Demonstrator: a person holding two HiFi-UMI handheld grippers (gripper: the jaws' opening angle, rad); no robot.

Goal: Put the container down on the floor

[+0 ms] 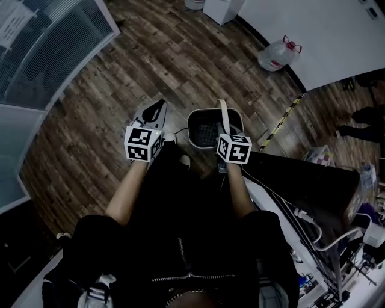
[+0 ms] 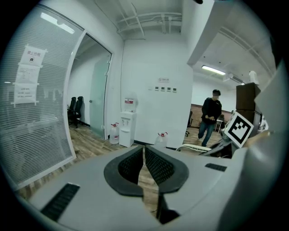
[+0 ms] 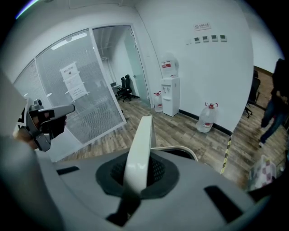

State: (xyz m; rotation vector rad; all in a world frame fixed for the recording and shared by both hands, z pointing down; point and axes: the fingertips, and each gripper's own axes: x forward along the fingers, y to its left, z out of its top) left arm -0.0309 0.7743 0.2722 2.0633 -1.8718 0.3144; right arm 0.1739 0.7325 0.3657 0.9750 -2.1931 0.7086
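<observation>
The container [image 1: 207, 127] is a dark mesh basket with a pale rim and a white strap handle [image 1: 223, 114]. In the head view it hangs in front of my legs over the wooden floor. My right gripper [image 1: 224, 135] is shut on that handle, which runs up as a white band [image 3: 141, 144] between the jaws of the right gripper [image 3: 137, 173], with the rim [image 3: 180, 150] just beyond. My left gripper [image 1: 158, 108] is held to the left of the basket, apart from it. The left gripper [image 2: 143, 155] has its jaws shut with nothing in them.
A glass partition with blinds [image 1: 54, 48] stands at the left. A water jug [image 1: 278, 54] and a white dispenser [image 1: 220, 8] are by the far wall. Striped tape [image 1: 281, 122] crosses the floor. A dark desk with cables [image 1: 313, 192] is at my right. A person [image 2: 210, 118] walks farther off.
</observation>
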